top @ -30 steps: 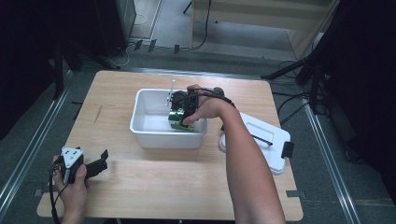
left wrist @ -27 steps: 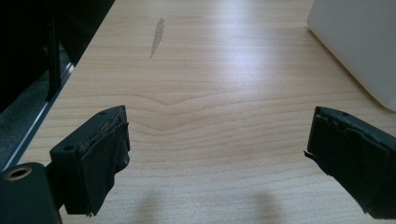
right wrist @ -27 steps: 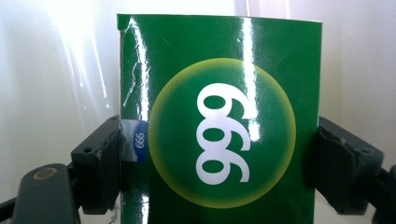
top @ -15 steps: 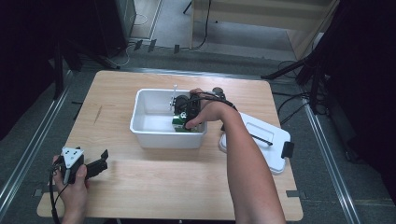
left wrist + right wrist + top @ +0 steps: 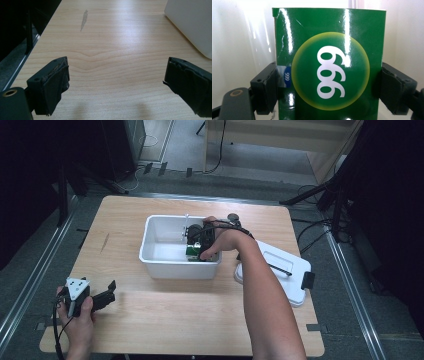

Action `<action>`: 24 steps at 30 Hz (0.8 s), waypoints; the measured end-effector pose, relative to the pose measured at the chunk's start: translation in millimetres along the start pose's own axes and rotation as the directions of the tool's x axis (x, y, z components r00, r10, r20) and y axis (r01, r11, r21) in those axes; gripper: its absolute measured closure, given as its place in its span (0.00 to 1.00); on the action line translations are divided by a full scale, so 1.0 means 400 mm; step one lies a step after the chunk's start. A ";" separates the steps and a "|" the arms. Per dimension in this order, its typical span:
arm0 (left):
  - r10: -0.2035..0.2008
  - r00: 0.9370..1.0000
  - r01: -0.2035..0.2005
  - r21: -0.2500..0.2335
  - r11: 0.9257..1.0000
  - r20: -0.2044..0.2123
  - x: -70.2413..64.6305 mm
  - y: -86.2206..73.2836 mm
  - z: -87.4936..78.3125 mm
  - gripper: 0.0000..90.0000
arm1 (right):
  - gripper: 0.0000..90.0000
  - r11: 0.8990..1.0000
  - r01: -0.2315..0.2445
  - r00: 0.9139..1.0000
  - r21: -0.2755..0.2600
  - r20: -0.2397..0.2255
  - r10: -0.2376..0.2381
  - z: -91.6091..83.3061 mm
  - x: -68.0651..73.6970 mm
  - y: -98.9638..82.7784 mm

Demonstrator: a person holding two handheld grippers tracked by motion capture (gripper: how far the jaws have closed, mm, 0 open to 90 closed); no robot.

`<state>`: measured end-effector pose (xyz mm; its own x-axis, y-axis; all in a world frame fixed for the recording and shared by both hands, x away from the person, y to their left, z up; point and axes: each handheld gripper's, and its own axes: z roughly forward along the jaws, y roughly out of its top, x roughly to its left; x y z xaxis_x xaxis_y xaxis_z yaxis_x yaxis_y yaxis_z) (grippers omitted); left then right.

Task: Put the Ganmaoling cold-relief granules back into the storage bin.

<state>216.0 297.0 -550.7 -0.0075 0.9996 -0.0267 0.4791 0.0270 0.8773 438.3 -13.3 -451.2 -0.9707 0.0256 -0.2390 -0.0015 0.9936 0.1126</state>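
The green box (image 5: 329, 65) sits inside the white bin (image 5: 165, 250), at its right end, close against the near wall. In the right gripper view its glossy face carries a yellow-rimmed green circle with white numerals, and a small blue label sits at its left edge. The right claw (image 5: 329, 87) is pinching this box: one black jaw presses each side of it. From the high view, the person's right hand (image 5: 225, 240) reaches into the bin over the box, the forearm coming across the counter (image 5: 175, 320) from the near edge. Just right of the bin lies a white lid (image 5: 285, 275), flat on the counter. Well apart, at the near left corner, the left claw (image 5: 116, 82) rests in the left hand (image 5: 75, 315), its jaws spread wide with nothing between them, pointing across bare wood toward the bin.
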 end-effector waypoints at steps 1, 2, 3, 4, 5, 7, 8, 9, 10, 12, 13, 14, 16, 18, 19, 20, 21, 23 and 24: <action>0.001 1.000 -0.001 0.000 1.000 0.000 0.000 0.000 0.000 0.07 | 0.17 1.000 0.005 1.000 0.007 -0.003 -0.005 0.001 0.001 0.002; 0.000 1.000 0.000 -0.001 1.000 0.000 0.000 0.000 0.000 0.07 | 0.17 1.000 0.010 1.000 0.011 -0.008 -0.010 0.001 0.002 0.002; 0.001 1.000 -0.001 -0.001 1.000 0.001 0.000 0.000 0.000 0.07 | 0.17 1.000 0.016 1.000 0.013 -0.018 -0.016 0.002 0.002 0.003; 0.001 1.000 -0.001 -0.001 1.000 0.001 0.000 0.000 0.000 0.07 | 0.17 1.000 0.024 0.999 0.015 -0.028 -0.024 0.003 0.003 0.004; -0.001 1.000 0.001 -0.001 1.000 0.001 -0.001 0.000 0.000 0.07 | 0.17 0.999 0.023 0.999 0.029 -0.030 -0.022 0.003 0.005 0.004; 0.000 1.000 0.000 0.000 1.000 0.002 0.000 0.000 0.000 0.07 | 0.17 0.999 0.024 0.999 0.037 -0.031 -0.023 0.004 0.006 0.002; 0.000 1.000 0.000 0.000 1.000 0.001 -0.001 0.000 0.000 0.07 | 0.17 0.999 0.037 0.999 0.024 -0.026 -0.036 0.007 0.005 -0.001; -0.001 1.000 0.001 0.000 1.000 0.001 -0.001 0.000 0.000 0.07 | 0.17 0.999 0.040 0.999 0.031 -0.026 -0.039 0.006 0.005 -0.002; -0.001 1.000 0.001 -0.001 1.000 0.001 -0.001 0.000 0.000 0.07 | 0.17 0.998 0.046 0.999 0.031 -0.025 -0.045 0.007 0.005 -0.004; -0.001 1.000 0.001 0.000 1.000 0.001 0.000 0.000 0.000 0.07 | 0.17 0.998 0.054 0.998 0.027 -0.022 -0.053 0.008 0.006 -0.005; -0.001 1.000 0.001 0.000 1.000 0.001 0.000 0.000 0.000 0.07 | 0.17 0.998 0.055 0.998 0.029 -0.020 -0.054 0.008 0.006 -0.004; 0.000 1.000 0.000 0.000 1.000 0.001 0.000 0.000 0.000 0.07 | 0.17 0.998 0.055 0.998 0.033 -0.019 -0.054 0.007 0.007 -0.004; 0.000 1.000 0.000 -0.001 1.000 0.001 0.000 0.000 0.000 0.07 | 0.17 0.998 0.049 0.999 0.038 -0.025 -0.048 0.006 0.008 -0.004; -0.001 1.000 0.001 0.000 1.000 0.000 0.000 0.000 0.000 0.07 | 0.16 0.998 0.044 0.999 0.043 -0.029 -0.043 0.006 0.009 -0.003; -0.001 1.000 0.001 0.000 1.000 0.001 0.000 0.000 0.000 0.07 | 0.16 0.998 0.038 0.999 0.045 -0.030 -0.037 0.007 0.008 -0.003; 0.000 1.000 0.000 -0.001 1.000 0.000 0.000 0.000 0.000 0.07 | 0.15 0.998 0.020 0.999 0.056 -0.030 -0.018 0.004 0.009 -0.002; -0.001 1.000 0.001 -0.001 1.000 0.001 0.000 0.000 0.000 0.07 | 0.14 0.999 0.029 0.999 0.040 -0.026 -0.028 0.005 0.007 -0.002; 0.000 1.000 0.000 0.000 1.000 0.001 0.000 0.000 0.000 0.07 | 0.14 1.000 0.005 1.000 0.027 -0.017 -0.004 -0.004 0.002 -0.002; -0.001 1.000 0.001 0.000 1.000 0.001 0.000 0.000 0.000 0.07 | 0.13 1.000 -0.007 1.000 0.015 -0.013 0.007 -0.008 0.001 -0.002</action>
<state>215.8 297.0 -550.7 -0.0072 0.9996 -0.0276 0.4792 0.0277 0.8773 437.1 -14.5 -448.5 -0.9738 0.0314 -0.2252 0.0090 0.9950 0.0999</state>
